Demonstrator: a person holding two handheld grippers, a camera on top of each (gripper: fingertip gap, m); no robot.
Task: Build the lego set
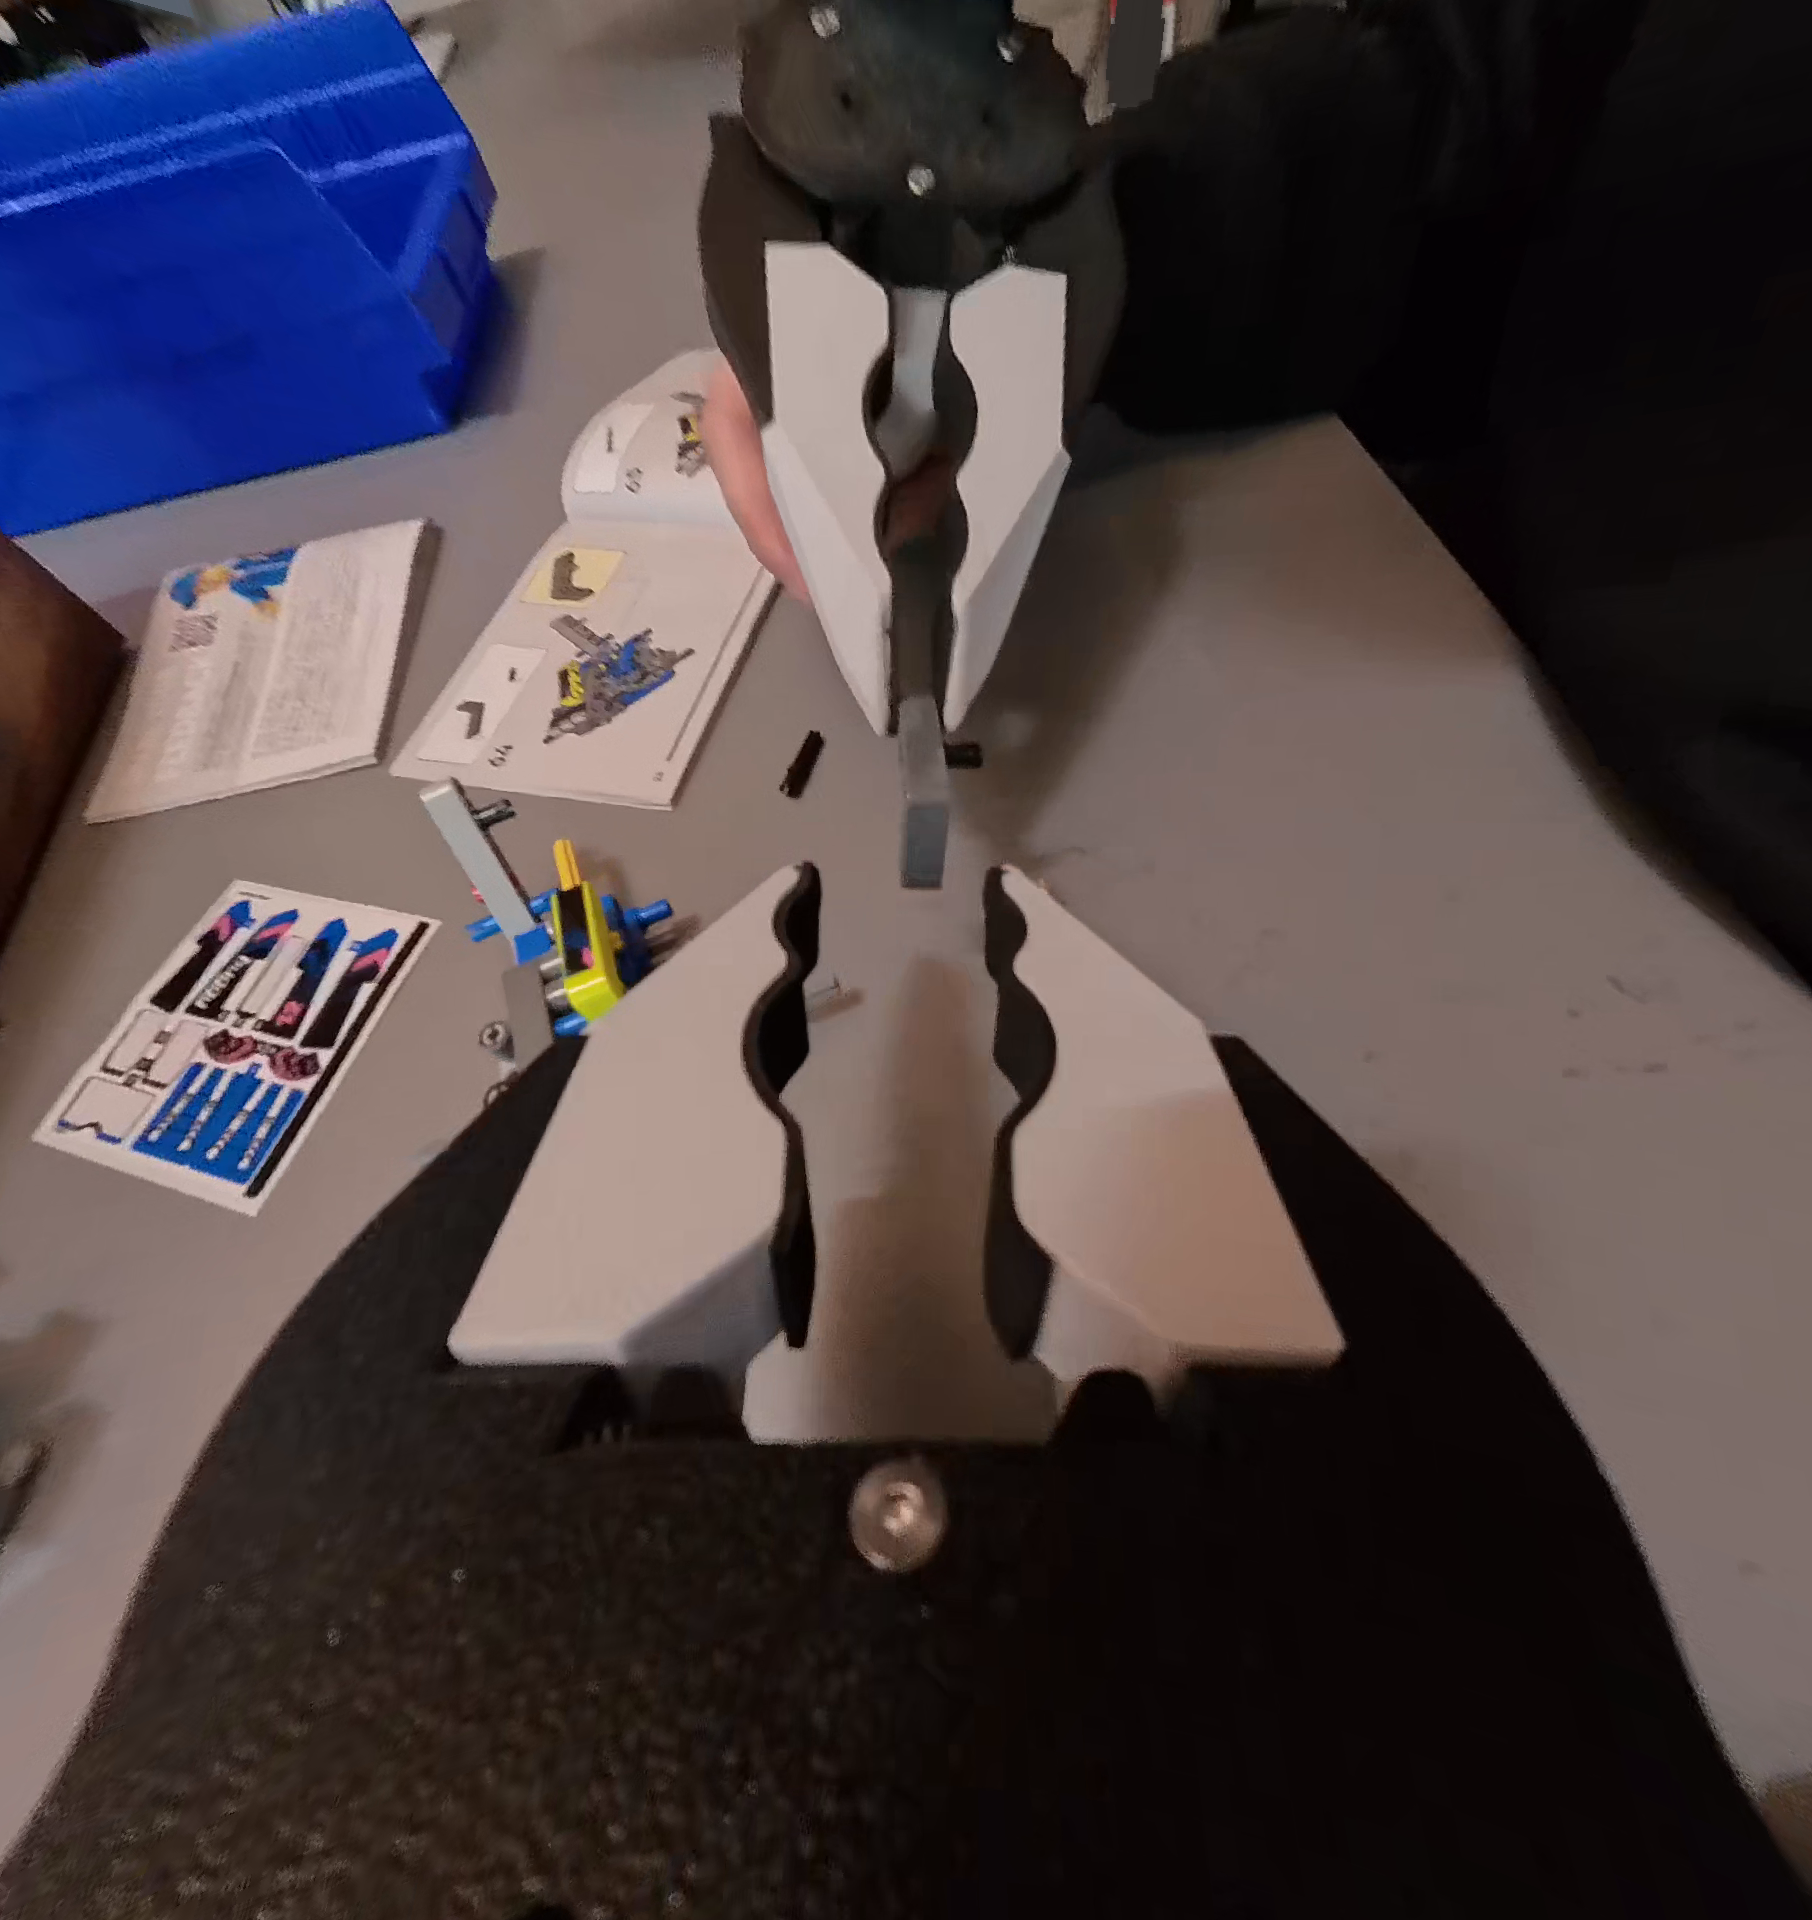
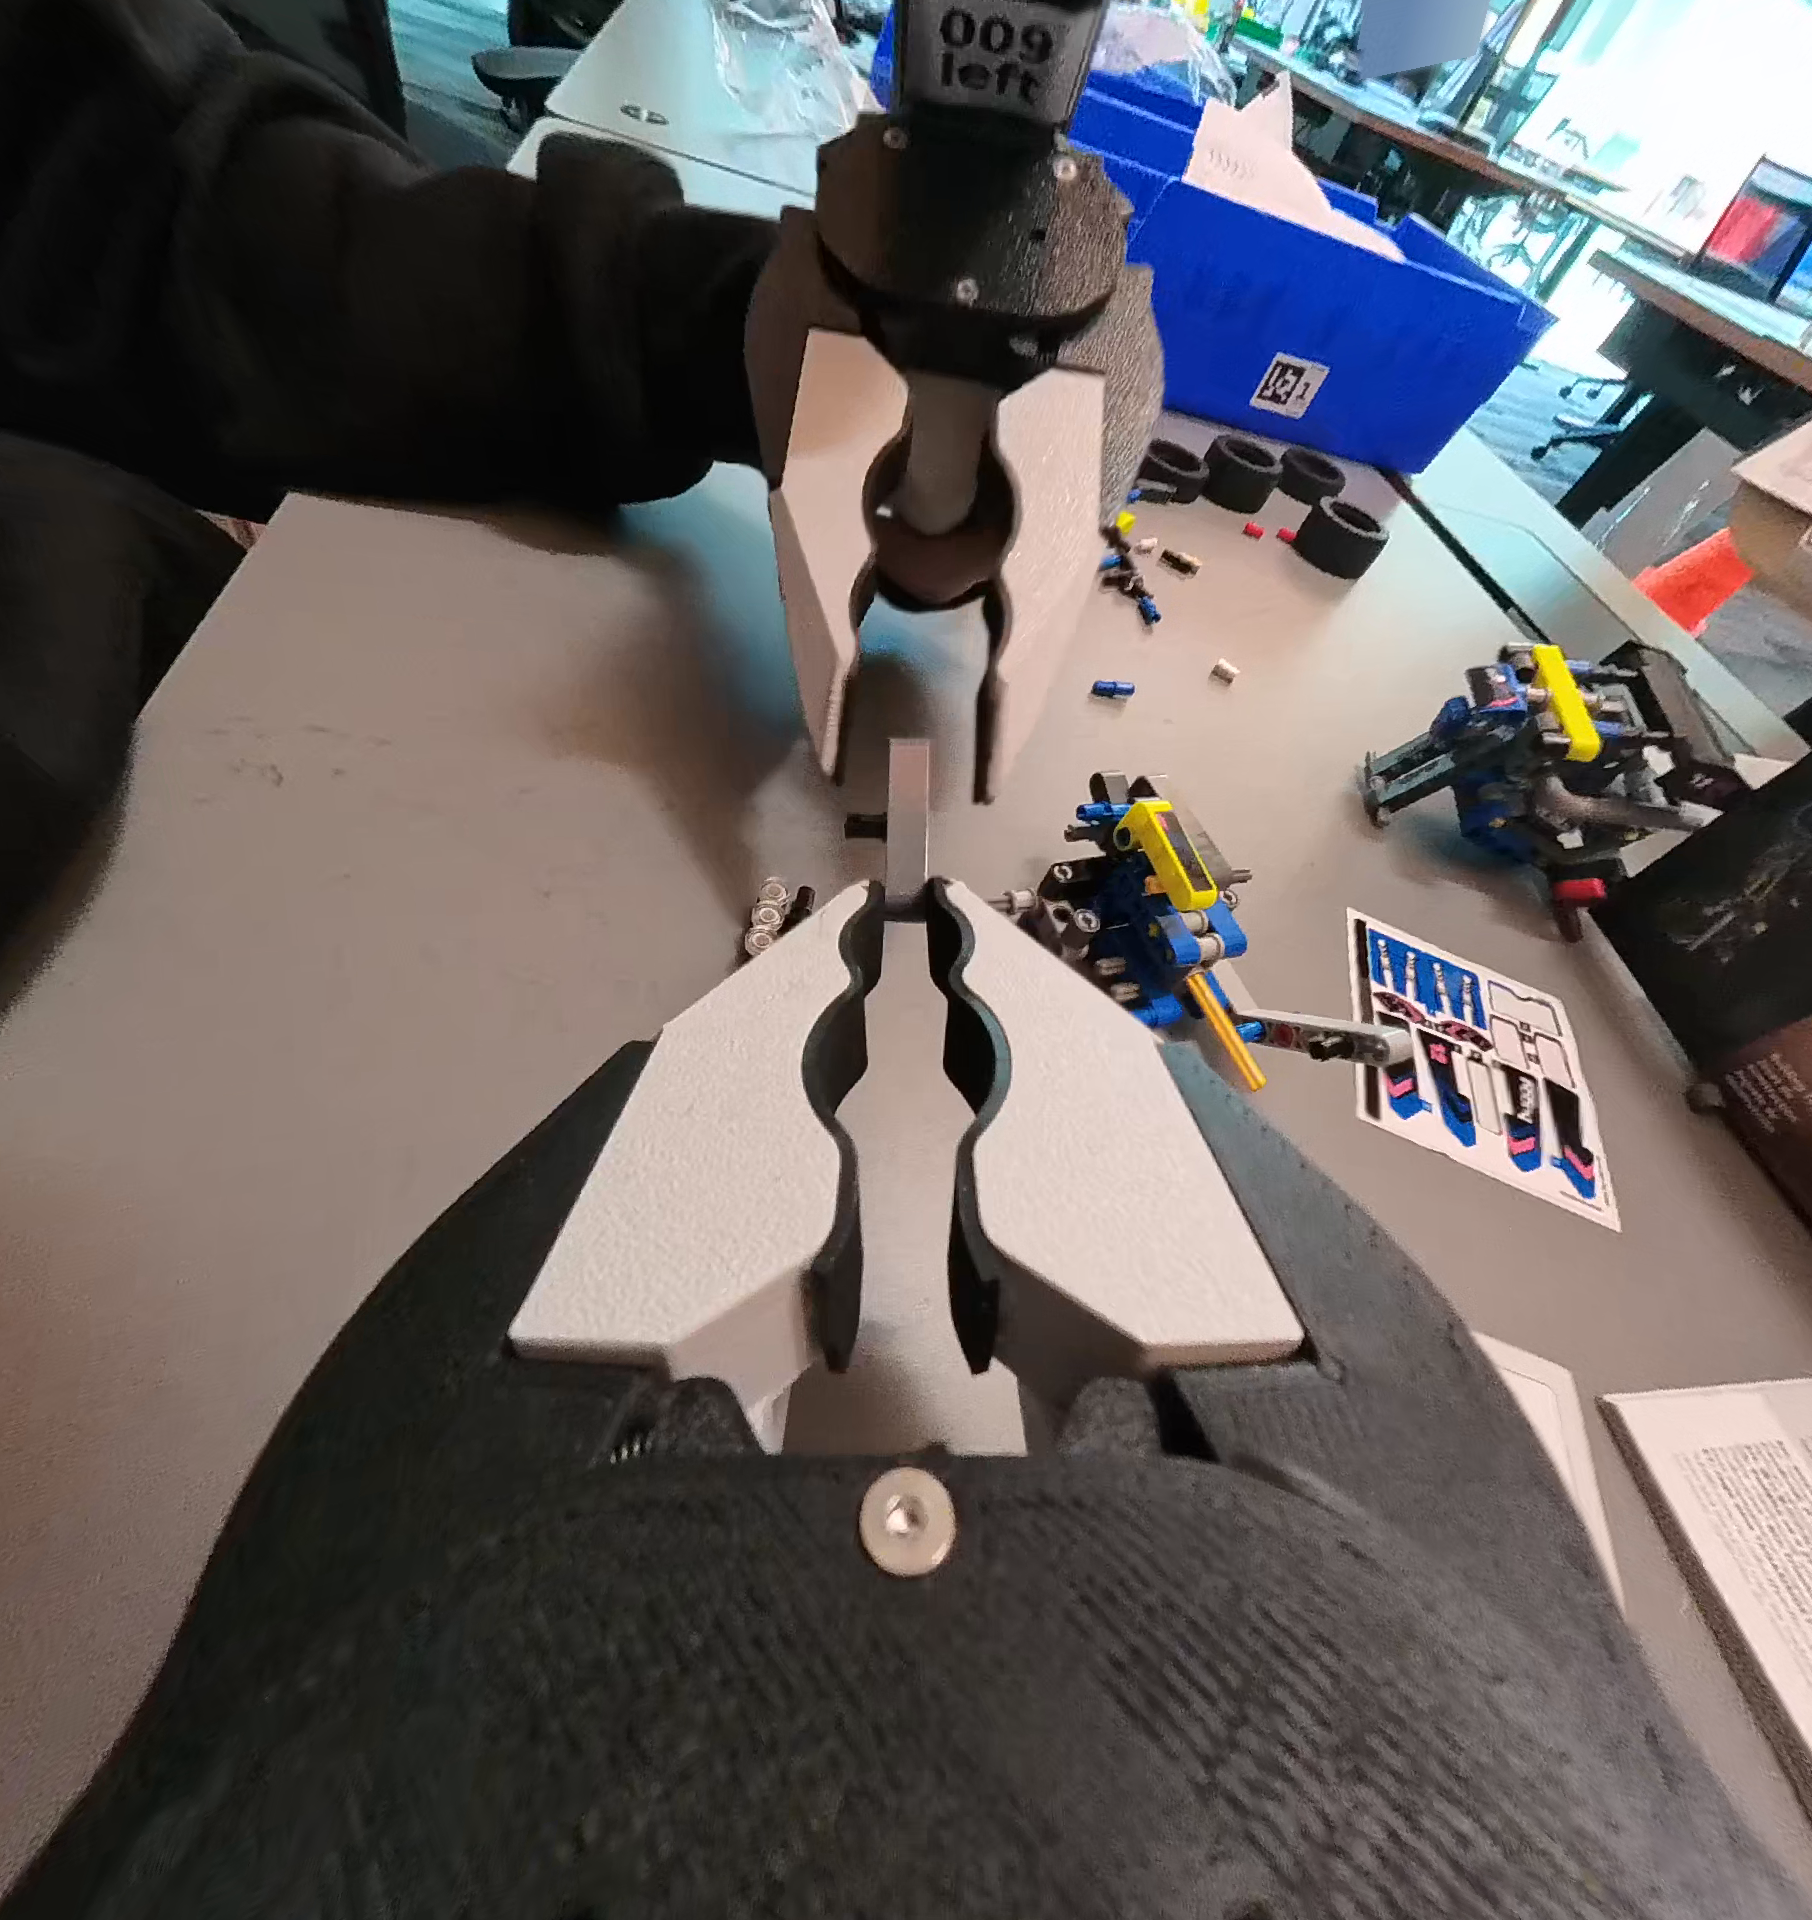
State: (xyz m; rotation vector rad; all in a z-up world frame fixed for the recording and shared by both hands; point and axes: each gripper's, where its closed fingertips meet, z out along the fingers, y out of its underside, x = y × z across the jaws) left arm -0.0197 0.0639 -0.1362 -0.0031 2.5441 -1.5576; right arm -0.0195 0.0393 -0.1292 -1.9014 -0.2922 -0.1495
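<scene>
Both grippers are met tip to tip above the bench [image 2: 382, 831]: the grey beam [image 2: 908, 831] is clamped by the right gripper [image 2: 904, 902] and presented between the left gripper's [image 1: 900, 883] parted fingers, apparently for hand-over, the blue-yellow subassembly [image 2: 1156, 914] lying right.

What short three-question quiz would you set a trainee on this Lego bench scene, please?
1. True or false: the sticker sheet stands upright.
2. The left tool is: A open, B shut on a part, C out of view.
3. Which tool holds the grey beam?
Key: 1 false, it lies flat on the table; 2 A; 3 the right tool.
</scene>
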